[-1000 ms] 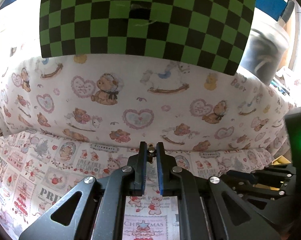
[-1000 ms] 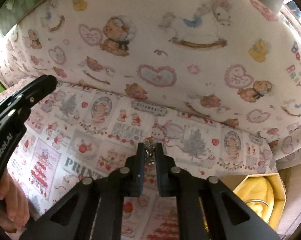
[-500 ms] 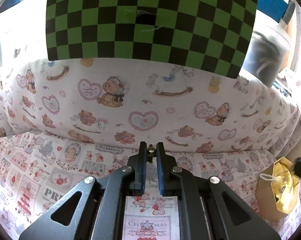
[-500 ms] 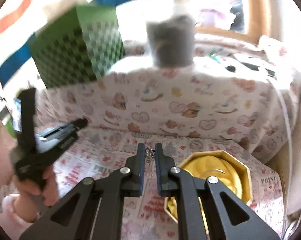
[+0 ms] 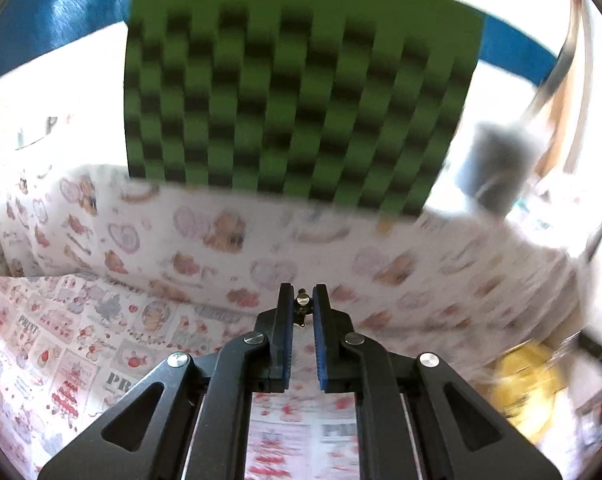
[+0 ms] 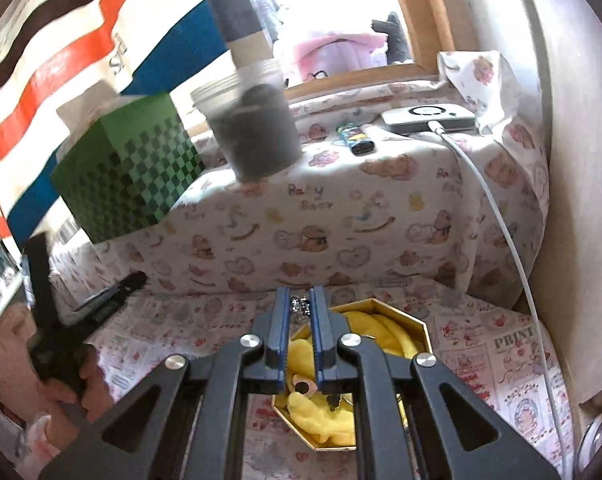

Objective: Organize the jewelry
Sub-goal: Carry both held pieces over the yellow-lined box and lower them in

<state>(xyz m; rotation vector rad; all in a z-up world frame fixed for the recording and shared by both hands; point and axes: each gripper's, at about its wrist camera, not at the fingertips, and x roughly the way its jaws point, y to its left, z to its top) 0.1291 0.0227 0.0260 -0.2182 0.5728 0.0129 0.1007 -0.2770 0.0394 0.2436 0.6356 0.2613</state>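
My left gripper (image 5: 302,300) is shut on a small dark earring with a silver stud (image 5: 302,306), held above the printed cloth (image 5: 81,340). My right gripper (image 6: 300,299) is shut on a small silver chain piece (image 6: 300,306) and holds it over the near edge of a gold octagonal box (image 6: 423,330) lined with yellow cloth (image 6: 385,330). The box shows blurred at the lower right of the left wrist view (image 5: 529,384). The left gripper also shows at the left of the right wrist view (image 6: 113,292), held in a hand.
A green checkered box (image 6: 129,184), a grey plastic tub (image 6: 257,136) and a white device with a cable (image 6: 429,116) stand on a raised ledge draped in teddy-bear cloth (image 6: 341,220). The cable (image 6: 513,248) runs down the right side. A wall is at the right.
Both grippers have lifted and tilted back. The right gripper has moved right to above the gold box with the chain piece. The left gripper still holds the earring.
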